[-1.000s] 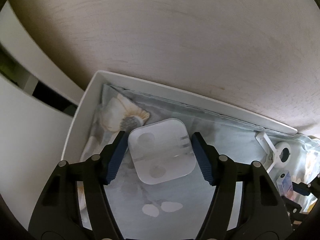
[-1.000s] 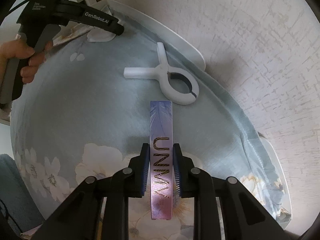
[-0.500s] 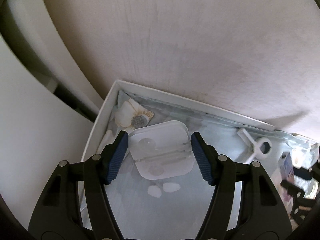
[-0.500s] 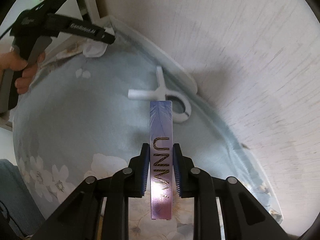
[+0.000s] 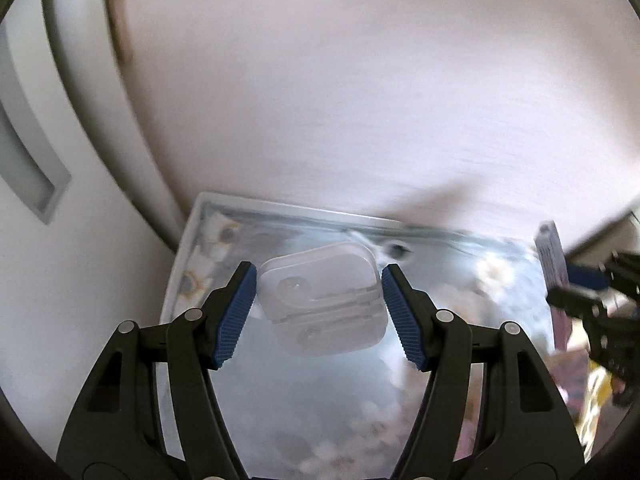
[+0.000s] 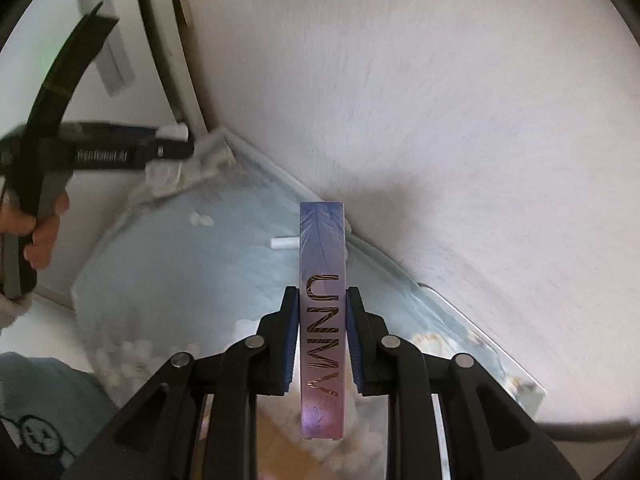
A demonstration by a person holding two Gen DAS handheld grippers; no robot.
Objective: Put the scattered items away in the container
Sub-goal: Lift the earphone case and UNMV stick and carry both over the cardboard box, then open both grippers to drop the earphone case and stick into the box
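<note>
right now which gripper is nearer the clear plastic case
Left. The left gripper holds the clear plastic case between its pads; the right gripper, shut on the purple box, is off to the side.

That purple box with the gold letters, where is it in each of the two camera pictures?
Left wrist view: the purple box stands at the far right edge, blurred, clamped in the right tool.
Right wrist view: it runs up the middle, from bottom centre to mid-picture, between the tool's fingers.
Shared landmark: the white tray lined with flowered cloth, under both tools.
</note>
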